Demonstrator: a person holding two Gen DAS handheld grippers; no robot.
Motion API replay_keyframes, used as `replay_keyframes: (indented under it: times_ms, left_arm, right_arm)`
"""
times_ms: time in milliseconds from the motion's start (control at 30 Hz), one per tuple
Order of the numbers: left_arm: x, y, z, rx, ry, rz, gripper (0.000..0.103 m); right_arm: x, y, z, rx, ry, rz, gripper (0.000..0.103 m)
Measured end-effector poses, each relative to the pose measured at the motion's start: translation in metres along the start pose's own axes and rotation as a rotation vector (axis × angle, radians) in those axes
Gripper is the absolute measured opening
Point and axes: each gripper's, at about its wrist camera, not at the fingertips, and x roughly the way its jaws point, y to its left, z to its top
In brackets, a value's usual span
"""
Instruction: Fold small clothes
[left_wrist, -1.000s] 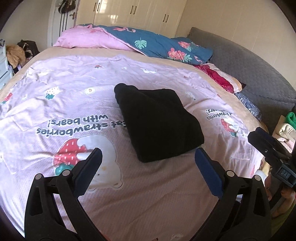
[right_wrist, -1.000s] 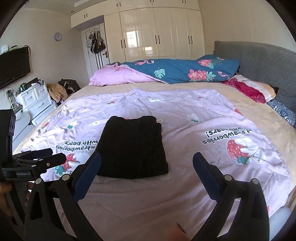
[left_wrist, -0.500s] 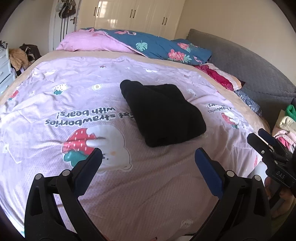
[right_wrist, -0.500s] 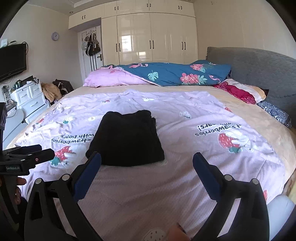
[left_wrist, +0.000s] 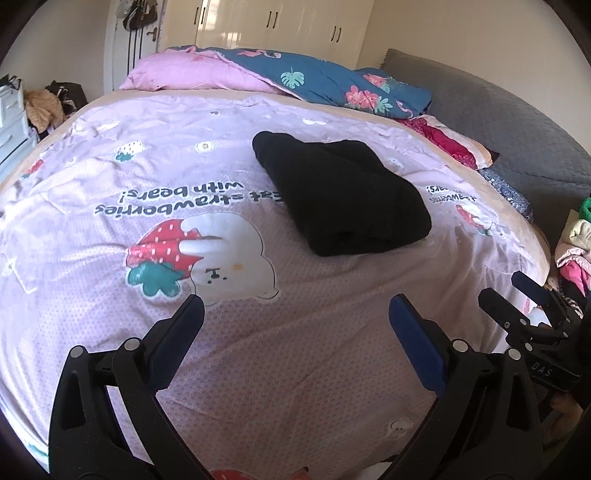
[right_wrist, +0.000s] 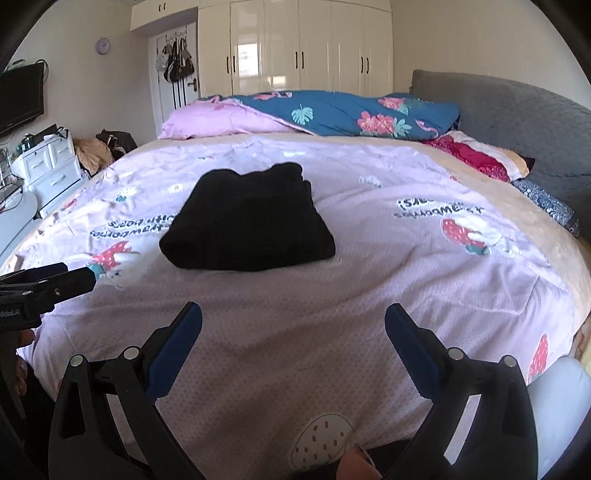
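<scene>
A black garment (left_wrist: 341, 195) lies folded into a thick rectangle on the pink strawberry-print bed cover (left_wrist: 258, 354); it also shows in the right wrist view (right_wrist: 249, 225). My left gripper (left_wrist: 295, 317) is open and empty, held above the near part of the bed, well short of the garment. My right gripper (right_wrist: 293, 321) is open and empty, also short of the garment. Each gripper appears at the edge of the other's view: the right gripper (left_wrist: 532, 310), the left gripper (right_wrist: 51, 280).
A pink pillow (right_wrist: 218, 120) and a blue floral quilt (right_wrist: 343, 112) lie at the far side. A grey headboard (right_wrist: 517, 122) is on the right. A pile of clothes (left_wrist: 574, 240) sits off the bed's right edge. White drawers (right_wrist: 48, 166) stand at left.
Both grippers have drawn back toward the near edge of the bed, so the folded garment looks farther away. Both stay open and empty.
</scene>
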Motion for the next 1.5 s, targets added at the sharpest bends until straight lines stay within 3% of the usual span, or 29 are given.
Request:
replay_keyframes:
  times_ms: [367,1500]
  left_arm:
    - [0.0026,0.0023,0.0002,-0.011,0.011,0.042,0.094]
    - [0.0060,0.0011,-0.0019,0.011,0.036,0.090,0.094]
  right_arm:
    - [0.0083,-0.0032,-0.0026,0.024,0.041,-0.002,0.099]
    - [0.0094,-0.0033,-0.0023,0.026,0.054,0.001,0.099]
